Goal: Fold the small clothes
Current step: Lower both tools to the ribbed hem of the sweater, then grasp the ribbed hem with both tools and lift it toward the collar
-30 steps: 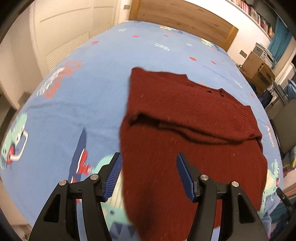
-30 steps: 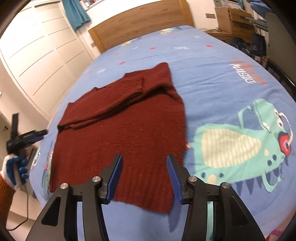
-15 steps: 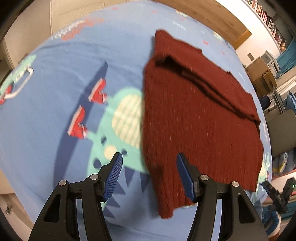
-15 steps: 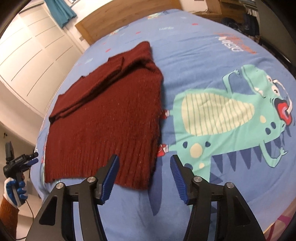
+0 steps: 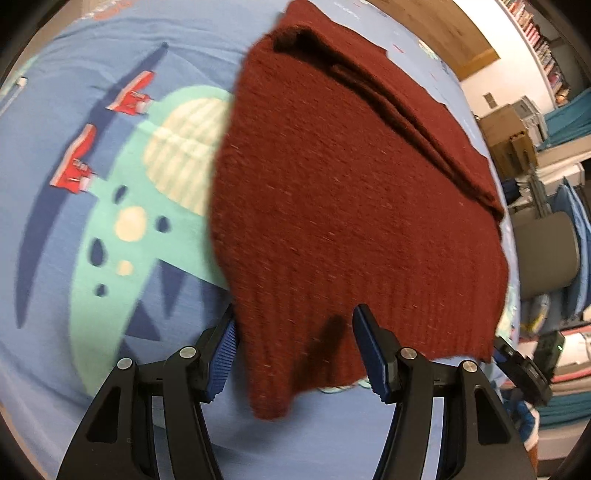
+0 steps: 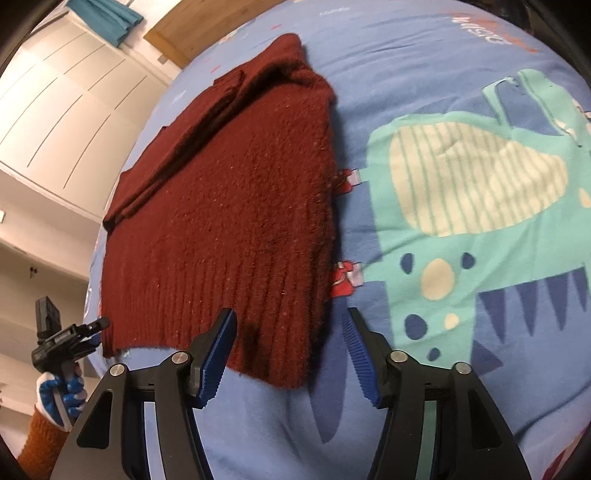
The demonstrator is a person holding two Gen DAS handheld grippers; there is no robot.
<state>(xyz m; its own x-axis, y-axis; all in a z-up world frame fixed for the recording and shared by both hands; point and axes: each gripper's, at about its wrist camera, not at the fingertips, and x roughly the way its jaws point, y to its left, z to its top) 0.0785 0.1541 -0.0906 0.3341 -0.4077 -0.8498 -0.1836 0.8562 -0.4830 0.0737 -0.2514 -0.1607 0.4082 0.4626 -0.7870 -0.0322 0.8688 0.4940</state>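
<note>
Orange print on bedsheet, top right, too blurred to read.

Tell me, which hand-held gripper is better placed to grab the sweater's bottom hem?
Probably both: the left hand-held gripper and right hand-held gripper are open, each straddling a hem corner of the maroon sweater.

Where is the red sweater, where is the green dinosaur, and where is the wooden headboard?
red sweater (image 6: 229,206): right wrist view, middle of its knitted body.
green dinosaur (image 6: 476,184): right wrist view, its striped cream belly.
wooden headboard (image 5: 443,33): left wrist view, its brown panel.
</note>
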